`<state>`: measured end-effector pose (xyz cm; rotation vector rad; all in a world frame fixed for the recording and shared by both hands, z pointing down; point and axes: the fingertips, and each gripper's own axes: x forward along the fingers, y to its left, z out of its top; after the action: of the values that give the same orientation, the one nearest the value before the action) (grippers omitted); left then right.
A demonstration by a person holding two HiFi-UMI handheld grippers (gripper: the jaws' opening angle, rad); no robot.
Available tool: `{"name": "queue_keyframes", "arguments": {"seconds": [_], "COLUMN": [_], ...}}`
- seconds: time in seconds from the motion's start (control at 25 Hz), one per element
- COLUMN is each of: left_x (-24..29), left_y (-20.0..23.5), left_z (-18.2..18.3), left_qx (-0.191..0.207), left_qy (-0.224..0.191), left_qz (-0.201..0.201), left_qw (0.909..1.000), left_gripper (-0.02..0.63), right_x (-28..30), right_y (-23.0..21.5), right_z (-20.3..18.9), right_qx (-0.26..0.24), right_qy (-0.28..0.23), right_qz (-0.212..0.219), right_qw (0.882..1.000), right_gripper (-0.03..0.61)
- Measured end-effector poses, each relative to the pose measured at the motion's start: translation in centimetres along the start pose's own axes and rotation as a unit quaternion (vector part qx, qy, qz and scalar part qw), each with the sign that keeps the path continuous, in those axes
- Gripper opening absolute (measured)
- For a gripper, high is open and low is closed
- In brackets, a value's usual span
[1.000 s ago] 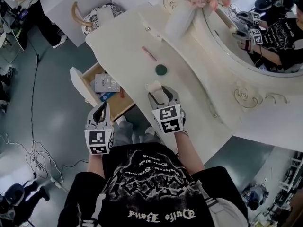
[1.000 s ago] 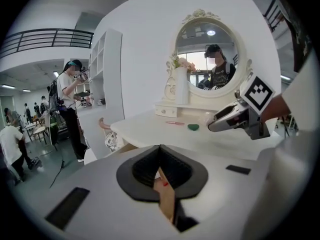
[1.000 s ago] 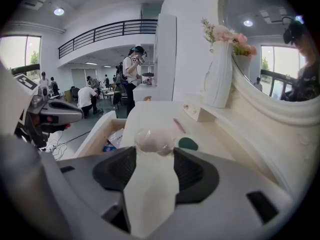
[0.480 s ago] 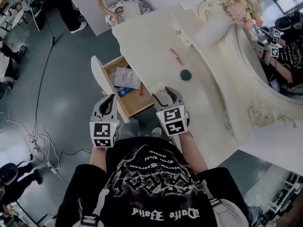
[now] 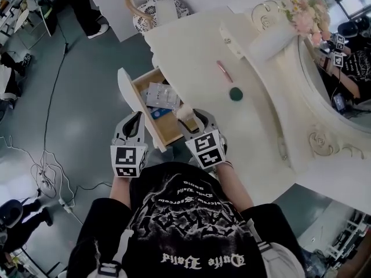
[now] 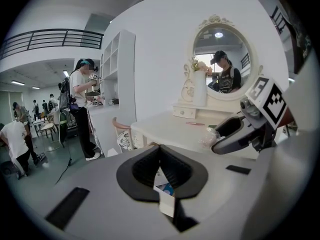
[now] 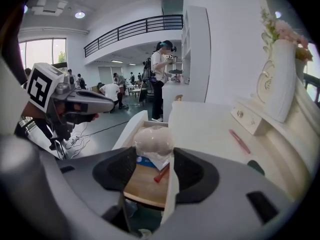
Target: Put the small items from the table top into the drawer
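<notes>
A pale round puff in clear wrap [image 7: 152,139] sits between the jaws of my right gripper [image 7: 154,154], which is shut on it. It hangs over the near end of the open wooden drawer [image 5: 141,86], and from the head view the puff [image 5: 185,113] is above the drawer's front corner. Inside the drawer lie a foil packet [image 5: 160,95], a blue box and a red stick [image 7: 161,174]. A pink pen [image 5: 224,71] and a green round item [image 5: 236,94] rest on the white table top [image 5: 191,45]. My left gripper [image 5: 131,124] is shut and empty, left of the drawer front.
A white vase of flowers [image 5: 272,36] and a small drawer box [image 5: 232,40] stand at the back of the table before an oval mirror [image 5: 342,68]. A chair [image 5: 152,7] stands beyond the table. Cables [image 5: 40,184] lie on the grey floor at left. People stand in the room behind.
My right gripper carried the puff left, off the table edge, to above the open drawer. The left gripper kept its place beside the drawer front.
</notes>
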<state>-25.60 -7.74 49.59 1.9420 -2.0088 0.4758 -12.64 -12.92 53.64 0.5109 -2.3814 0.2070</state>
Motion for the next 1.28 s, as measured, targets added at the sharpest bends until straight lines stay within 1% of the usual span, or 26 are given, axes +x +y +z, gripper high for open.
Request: {"name": "queue_keyframes", "arguments": {"seconds": [0.2, 0.36, 0.52, 0.68, 0.76, 1.0, 1.28], "left_x": [0.0, -0.1, -0.2, -0.2, -0.4, -0.8, -0.6], "left_y": [1.7, 3.2, 4.9, 5.9, 6.6, 9.0, 11.5], "left_z": [-0.1, -0.3, -0.3, -0.7, -1.0, -1.4, -1.8], "left_qx": [-0.003, -0.005, -0.006, -0.007, -0.007, -0.004, -0.009], "left_qy": [-0.001, 0.0, -0.001, 0.004, 0.007, 0.012, 0.016], "left_qz": [0.003, 0.007, 0.012, 0.011, 0.011, 0.017, 0.025], "left_qw": [1.0, 1.0, 0.9999, 0.9999, 0.9999, 0.9998, 0.9995], "left_gripper": [0.015, 0.015, 0.015, 0.015, 0.015, 0.015, 0.015], "right_x": [1.6, 3.2, 4.7, 6.3, 7.1, 9.2, 11.5], "right_y": [1.9, 2.9, 4.0, 4.7, 5.2, 4.9, 4.7], "right_z": [0.7, 0.2, 0.2, -1.1, -1.6, -2.5, -3.5], "right_qx": [-0.011, 0.006, -0.007, -0.019, -0.022, 0.03, 0.028], "right_qy": [0.012, 0.025, 0.041, 0.076, 0.085, 0.102, 0.14], "right_qz": [0.017, 0.025, 0.032, 0.031, 0.034, 0.028, 0.022], "right_qw": [1.0, 0.999, 0.999, 0.996, 0.996, 0.994, 0.99], "right_gripper": [0.239, 0.239, 0.239, 0.239, 0.239, 0.239, 0.241]}}
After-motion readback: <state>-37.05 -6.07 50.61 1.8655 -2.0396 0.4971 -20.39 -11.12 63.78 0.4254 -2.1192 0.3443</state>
